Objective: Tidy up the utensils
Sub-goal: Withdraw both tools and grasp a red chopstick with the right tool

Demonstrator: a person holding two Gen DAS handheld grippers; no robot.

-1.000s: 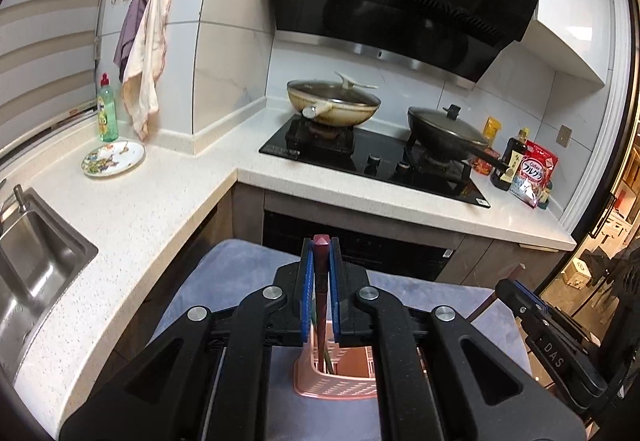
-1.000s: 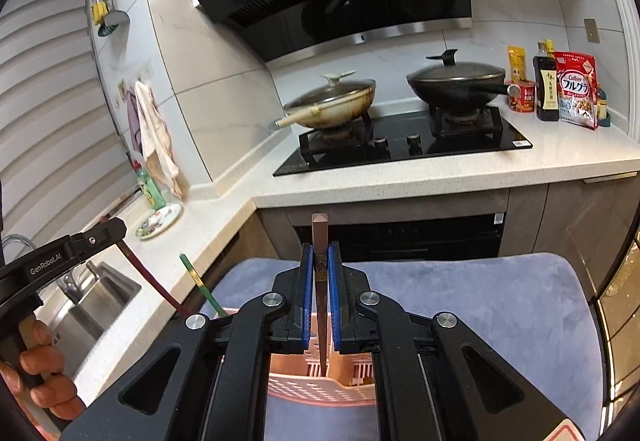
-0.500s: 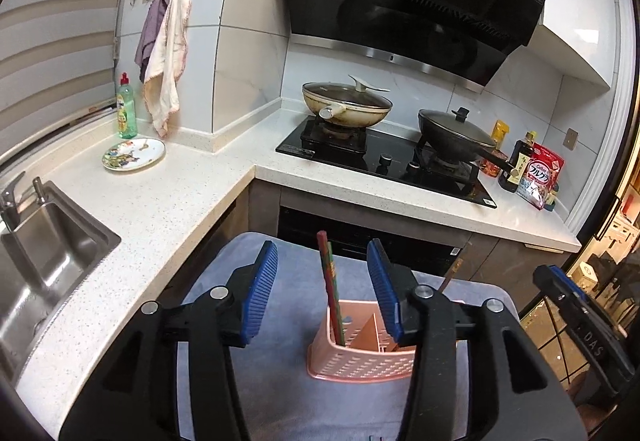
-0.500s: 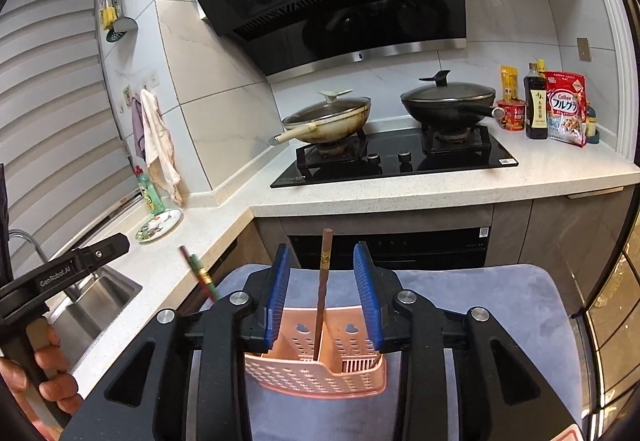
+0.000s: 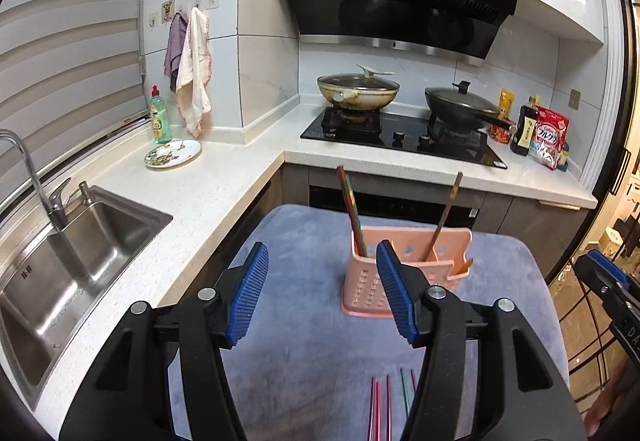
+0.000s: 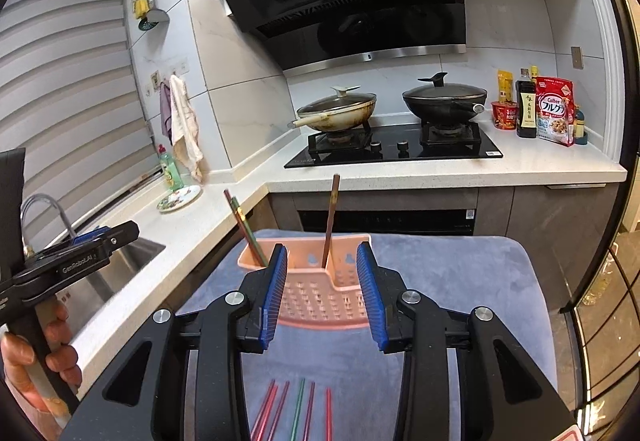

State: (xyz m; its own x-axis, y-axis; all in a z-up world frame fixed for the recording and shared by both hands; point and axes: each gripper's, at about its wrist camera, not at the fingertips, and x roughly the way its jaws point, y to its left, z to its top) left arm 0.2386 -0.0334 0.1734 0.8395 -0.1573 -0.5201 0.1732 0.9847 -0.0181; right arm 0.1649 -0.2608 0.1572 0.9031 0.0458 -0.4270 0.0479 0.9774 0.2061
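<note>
A pink utensil holder (image 5: 444, 253) (image 6: 316, 297) stands on a grey-blue cloth (image 5: 304, 341) (image 6: 460, 281). A red-green chopstick (image 5: 349, 201) (image 6: 242, 225) leans in its left compartment. A brown chopstick (image 5: 448, 209) (image 6: 332, 217) leans in the right one. My left gripper (image 5: 322, 253) is back from the holder, its jaws opening with nothing between them. My right gripper (image 6: 322, 253) is also back from it, jaws opening and empty. Several loose chopsticks (image 5: 380, 409) (image 6: 296, 409) lie on the cloth below the grippers. A hand (image 6: 24, 357) holds the left gripper at the left edge.
A steel sink (image 5: 80, 241) with a faucet (image 5: 32, 169) is sunk into the white counter (image 5: 208, 197) on the left. A plate (image 5: 173, 154) and a soap bottle (image 5: 159, 119) stand behind it. Two lidded pans (image 6: 336, 111) (image 6: 444, 97) sit on the stove, with bottles and a cereal bag (image 6: 554, 111) to the right.
Both grippers have let go of their chopsticks, which now stand in the holder. Both have opened and pulled back, so the holder and loose chopsticks show.
</note>
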